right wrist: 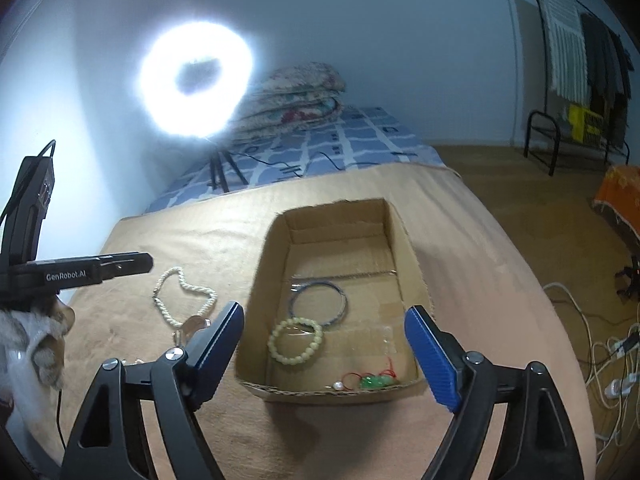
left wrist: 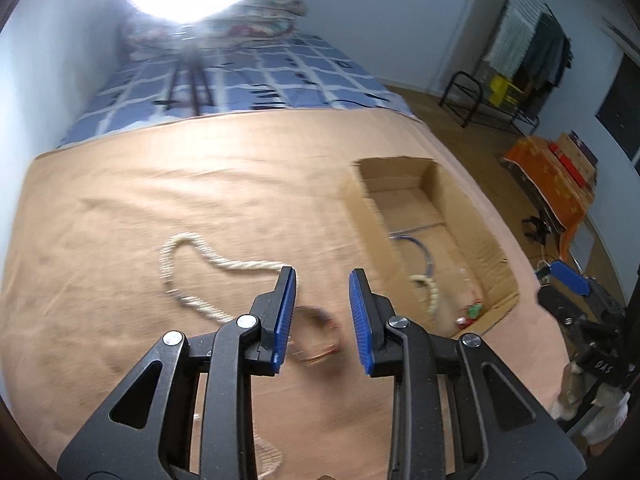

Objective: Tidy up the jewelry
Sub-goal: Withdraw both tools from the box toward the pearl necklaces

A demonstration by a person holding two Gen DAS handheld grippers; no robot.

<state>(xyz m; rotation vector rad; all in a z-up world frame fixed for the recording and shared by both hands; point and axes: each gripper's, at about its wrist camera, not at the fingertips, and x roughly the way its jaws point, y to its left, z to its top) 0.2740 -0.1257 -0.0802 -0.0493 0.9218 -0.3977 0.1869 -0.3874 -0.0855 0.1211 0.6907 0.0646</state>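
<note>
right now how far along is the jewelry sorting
Partly done. Already in the cardboard box: a pale bead bracelet, a thin dark bangle and a green charm on red cord. Nothing is in hand: the right gripper is open over the box, the left gripper empty. Left on the cloth: the pearl necklace and a blurred bracelet.

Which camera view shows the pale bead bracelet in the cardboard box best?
The right wrist view: the bead bracelet lies sharp and whole on the box floor. In the left wrist view it is blurred, and only part of its loop can be made out.
</note>
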